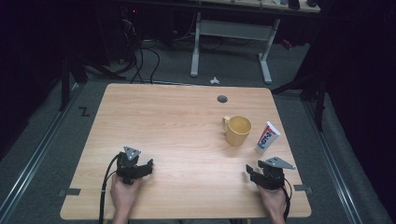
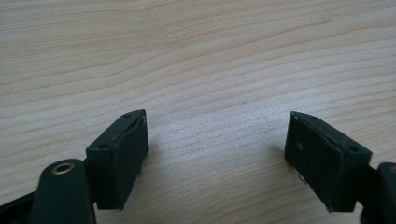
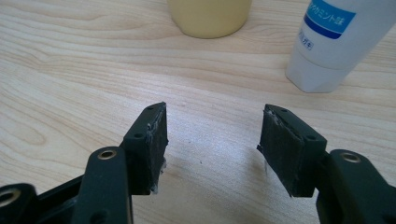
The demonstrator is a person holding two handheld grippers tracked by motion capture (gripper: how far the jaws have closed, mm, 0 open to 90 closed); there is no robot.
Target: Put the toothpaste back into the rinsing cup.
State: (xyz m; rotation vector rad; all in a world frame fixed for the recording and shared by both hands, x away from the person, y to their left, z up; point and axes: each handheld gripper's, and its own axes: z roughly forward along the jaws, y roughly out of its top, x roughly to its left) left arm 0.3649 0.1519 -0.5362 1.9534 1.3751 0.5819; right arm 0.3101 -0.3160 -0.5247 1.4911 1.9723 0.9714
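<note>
A yellow mug (image 1: 238, 129) stands on the right half of the wooden table (image 1: 177, 121), its handle to the left. Just right of it a white toothpaste tube (image 1: 267, 137) with blue lettering stands on end. My right gripper (image 1: 252, 175) rests near the front right, short of both, open with bare wood between its jaws. In the right gripper view the mug (image 3: 209, 17) and the tube (image 3: 334, 42) sit ahead of the gripper (image 3: 212, 133). My left gripper (image 1: 145, 169) lies at the front left, open over bare wood, its fingertips (image 2: 126, 140) wide apart.
A round cable hole (image 1: 222, 99) is set in the table near its far edge. Beyond the table stand a white desk frame (image 1: 229, 42) and loose cables (image 1: 140, 56) on a grey floor. A metal rail (image 1: 32, 158) runs along the left.
</note>
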